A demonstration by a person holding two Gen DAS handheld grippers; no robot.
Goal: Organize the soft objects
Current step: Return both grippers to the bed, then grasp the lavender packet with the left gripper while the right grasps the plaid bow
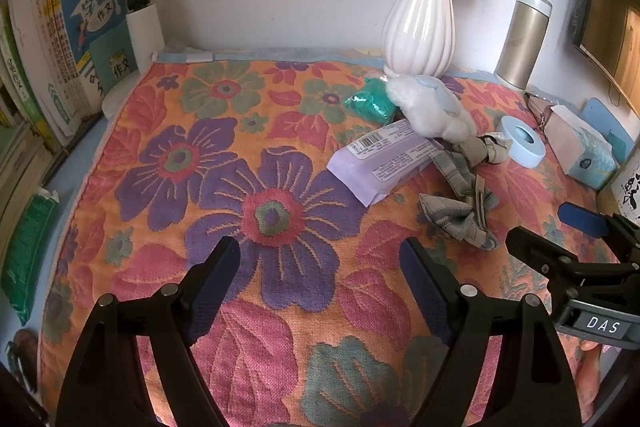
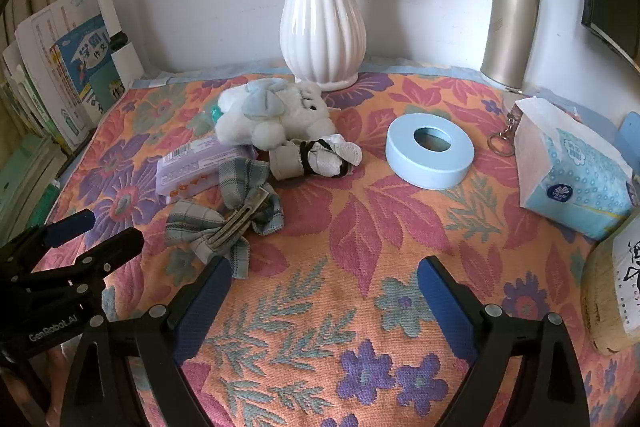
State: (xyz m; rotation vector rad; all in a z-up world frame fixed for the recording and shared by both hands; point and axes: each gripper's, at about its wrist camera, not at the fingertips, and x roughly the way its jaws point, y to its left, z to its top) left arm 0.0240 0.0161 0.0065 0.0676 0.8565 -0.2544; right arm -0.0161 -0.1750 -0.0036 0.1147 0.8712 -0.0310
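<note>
A white and blue plush toy (image 2: 272, 115) lies on the floral cloth (image 2: 360, 227) in front of the vase; it also shows in the left wrist view (image 1: 434, 109). A grey plaid bow hair clip (image 2: 232, 215) (image 1: 460, 207) lies nearer me. A rolled pair of beige and white socks (image 2: 316, 159) (image 1: 484, 149) lies beside the plush. A purple wipes pack (image 2: 196, 173) (image 1: 384, 159) and a green packet (image 1: 370, 103) lie to the left. My left gripper (image 1: 320, 259) and my right gripper (image 2: 324, 279) are both open and empty above the cloth.
A white vase (image 2: 322, 15) with blue flowers and a gold flask (image 2: 510, 23) stand at the back wall. A light blue ring (image 2: 430, 149), a keyring (image 2: 506, 135) and a tissue pack (image 2: 572, 167) lie at the right. Books (image 1: 60, 47) stand at the left.
</note>
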